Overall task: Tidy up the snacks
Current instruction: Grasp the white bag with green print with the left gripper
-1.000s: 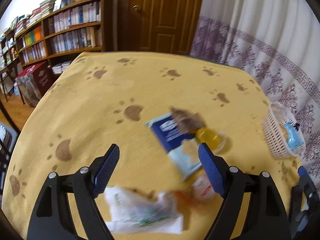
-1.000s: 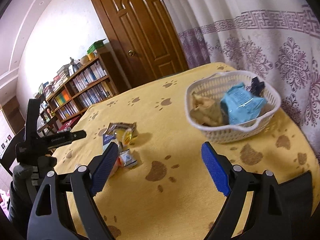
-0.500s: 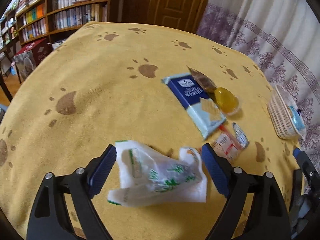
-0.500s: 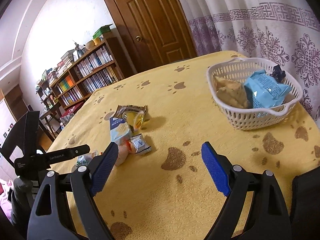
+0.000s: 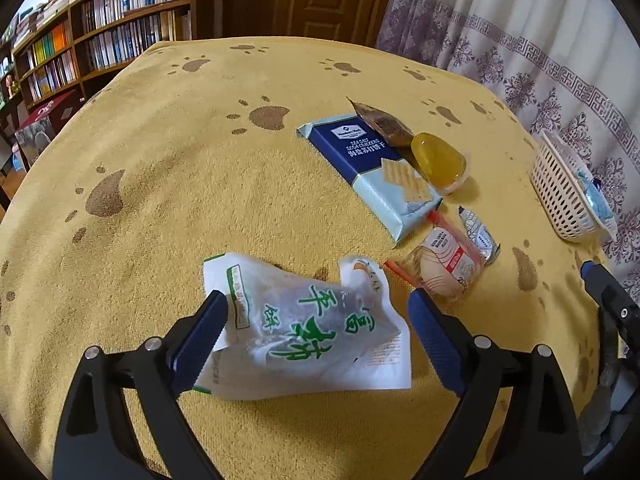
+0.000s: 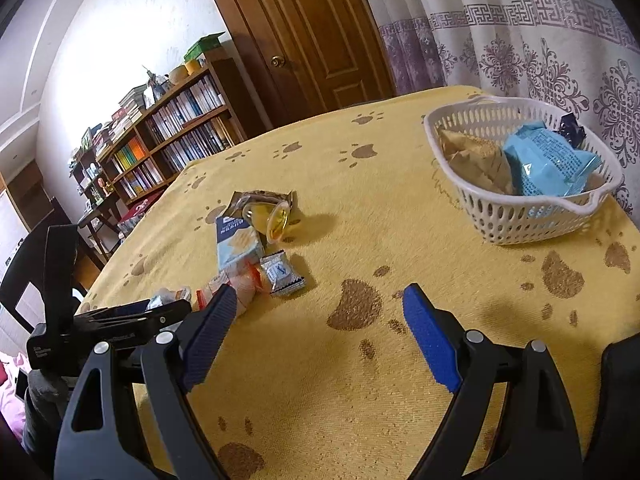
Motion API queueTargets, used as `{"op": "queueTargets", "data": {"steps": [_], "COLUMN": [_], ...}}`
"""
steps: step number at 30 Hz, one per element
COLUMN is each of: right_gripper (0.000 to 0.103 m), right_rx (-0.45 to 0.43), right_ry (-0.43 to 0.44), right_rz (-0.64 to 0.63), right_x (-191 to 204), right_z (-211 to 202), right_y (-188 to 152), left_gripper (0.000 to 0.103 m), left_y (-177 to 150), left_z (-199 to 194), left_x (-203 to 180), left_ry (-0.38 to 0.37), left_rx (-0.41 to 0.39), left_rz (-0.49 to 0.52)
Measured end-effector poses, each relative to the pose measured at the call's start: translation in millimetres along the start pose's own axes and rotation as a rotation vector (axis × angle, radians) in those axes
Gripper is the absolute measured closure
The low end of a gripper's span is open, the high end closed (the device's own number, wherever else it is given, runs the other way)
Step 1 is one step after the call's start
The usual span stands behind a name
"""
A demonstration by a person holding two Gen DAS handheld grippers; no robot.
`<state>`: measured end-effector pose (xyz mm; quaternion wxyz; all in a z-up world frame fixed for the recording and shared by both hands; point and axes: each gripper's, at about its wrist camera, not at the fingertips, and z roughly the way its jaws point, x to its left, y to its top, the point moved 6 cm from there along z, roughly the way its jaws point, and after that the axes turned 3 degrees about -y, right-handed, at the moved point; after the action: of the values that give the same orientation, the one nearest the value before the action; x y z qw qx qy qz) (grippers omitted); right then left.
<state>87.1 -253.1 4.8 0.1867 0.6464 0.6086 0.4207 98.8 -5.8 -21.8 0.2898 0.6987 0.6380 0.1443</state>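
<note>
Our left gripper [image 5: 316,330] stands wide open astride the white pastry packet with green characters [image 5: 308,328], one pad [image 5: 202,336] against its left edge and the other just clear of its right, nothing clamped. Our right gripper [image 6: 320,330] is equally wide open and holds nothing, over the yellow paw-print tablecloth [image 6: 400,208]. Beyond the packet lie the blue cracker pack [image 5: 370,172], yellow jelly cup [image 5: 440,160] and small wrapped sweets [image 5: 448,264]; the white basket [image 6: 532,216] at the right holds a blue bag [image 6: 548,164].

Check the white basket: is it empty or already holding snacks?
Holding snacks. In the right wrist view the white basket contains a blue packet, a tan packet and a dark wrapper.
</note>
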Motion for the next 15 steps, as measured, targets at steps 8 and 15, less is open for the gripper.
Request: {"op": "queueTargets", "data": {"steps": [8, 15], "right_gripper": [0.017, 0.017], "right_rx": [0.014, 0.023], "right_ry": [0.002, 0.005], "right_rz": [-0.006, -0.014], "right_x": [1.8, 4.9], "right_z": [4.1, 6.4], "right_y": [-3.6, -5.4], "left_gripper": [0.012, 0.021], "left_y": [-1.5, -3.4], "left_z": [4.4, 2.9], "left_x": [-0.4, -1.0], "left_ry": [0.016, 0.020], "left_rx": [-0.023, -0.051], "left_rz": [0.031, 0.059]}}
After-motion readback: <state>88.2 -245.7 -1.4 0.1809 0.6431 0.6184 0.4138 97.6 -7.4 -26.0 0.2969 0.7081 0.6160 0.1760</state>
